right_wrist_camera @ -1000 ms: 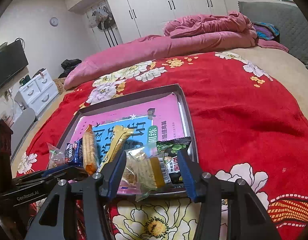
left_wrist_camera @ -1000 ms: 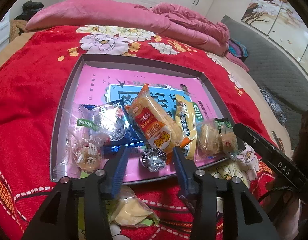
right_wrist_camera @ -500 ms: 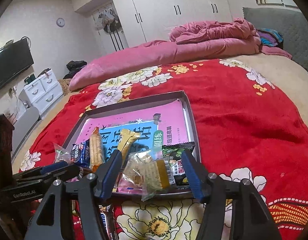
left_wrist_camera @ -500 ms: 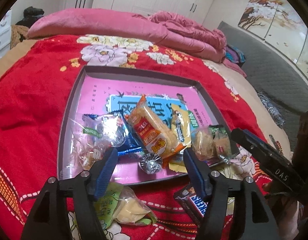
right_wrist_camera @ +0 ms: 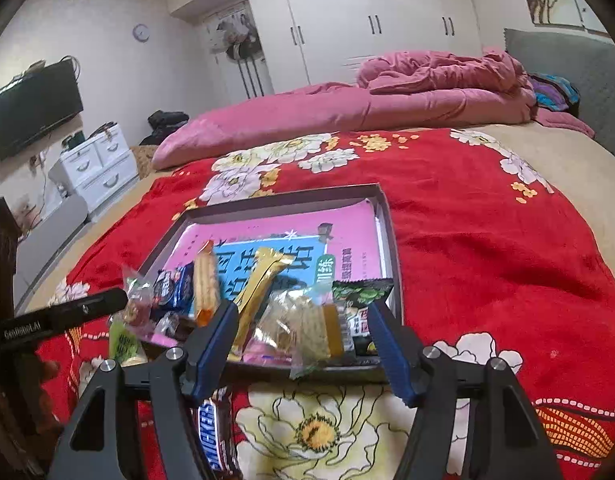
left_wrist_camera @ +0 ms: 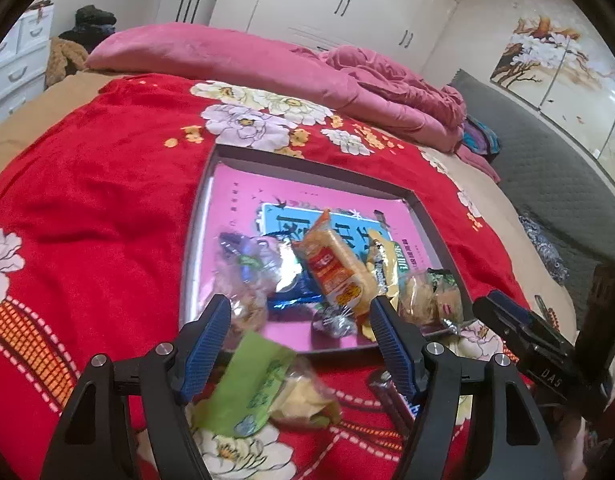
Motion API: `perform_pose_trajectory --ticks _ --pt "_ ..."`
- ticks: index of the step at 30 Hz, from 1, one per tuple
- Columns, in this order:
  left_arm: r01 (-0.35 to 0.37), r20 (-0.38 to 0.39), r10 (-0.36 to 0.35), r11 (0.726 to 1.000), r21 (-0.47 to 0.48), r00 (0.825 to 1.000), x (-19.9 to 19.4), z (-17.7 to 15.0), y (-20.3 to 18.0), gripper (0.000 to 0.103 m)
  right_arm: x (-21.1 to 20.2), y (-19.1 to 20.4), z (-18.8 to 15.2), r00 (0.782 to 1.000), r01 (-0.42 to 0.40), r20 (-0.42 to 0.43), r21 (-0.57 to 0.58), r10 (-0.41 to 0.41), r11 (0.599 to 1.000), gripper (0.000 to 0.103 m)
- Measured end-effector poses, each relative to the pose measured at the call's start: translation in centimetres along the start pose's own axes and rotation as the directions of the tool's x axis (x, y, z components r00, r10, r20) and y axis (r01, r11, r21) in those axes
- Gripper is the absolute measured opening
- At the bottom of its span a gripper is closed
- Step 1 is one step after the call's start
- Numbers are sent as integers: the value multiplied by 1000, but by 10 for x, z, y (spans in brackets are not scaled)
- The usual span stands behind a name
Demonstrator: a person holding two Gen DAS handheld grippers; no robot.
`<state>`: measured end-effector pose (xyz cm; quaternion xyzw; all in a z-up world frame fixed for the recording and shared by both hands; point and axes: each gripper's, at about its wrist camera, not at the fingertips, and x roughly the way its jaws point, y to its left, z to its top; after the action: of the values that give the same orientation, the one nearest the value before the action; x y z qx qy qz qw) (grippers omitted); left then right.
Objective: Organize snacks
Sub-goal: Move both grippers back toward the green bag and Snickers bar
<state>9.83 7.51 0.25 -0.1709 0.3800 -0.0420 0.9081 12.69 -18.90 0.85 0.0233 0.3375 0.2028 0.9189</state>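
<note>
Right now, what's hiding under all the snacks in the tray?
A pink and blue book lies flat in the tray. The snacks cover its near part, so the whole cover can't be seen.

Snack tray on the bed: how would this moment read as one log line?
left gripper: open, empty | right gripper: open, empty | tray: several snacks inside | green packet, Snickers bar: outside on blanket

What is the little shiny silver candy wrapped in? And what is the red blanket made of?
The silver candy looks wrapped in crinkly metal foil or shiny plastic film: it glints and has many tiny creases. Which of the two, the pictures cannot settle. The red blanket looks like soft, fuzzy plush fabric, perhaps fleece: its surface is matte, with gentle folds and a printed flower pattern.
</note>
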Motion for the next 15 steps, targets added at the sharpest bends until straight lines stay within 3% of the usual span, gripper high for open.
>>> perform_pose_trajectory --ticks 15 --pt "-40 -98 42 999 29 994 -8 -29 4 74 -10 36 -29 996 -67 -73 -125 58 990 67"
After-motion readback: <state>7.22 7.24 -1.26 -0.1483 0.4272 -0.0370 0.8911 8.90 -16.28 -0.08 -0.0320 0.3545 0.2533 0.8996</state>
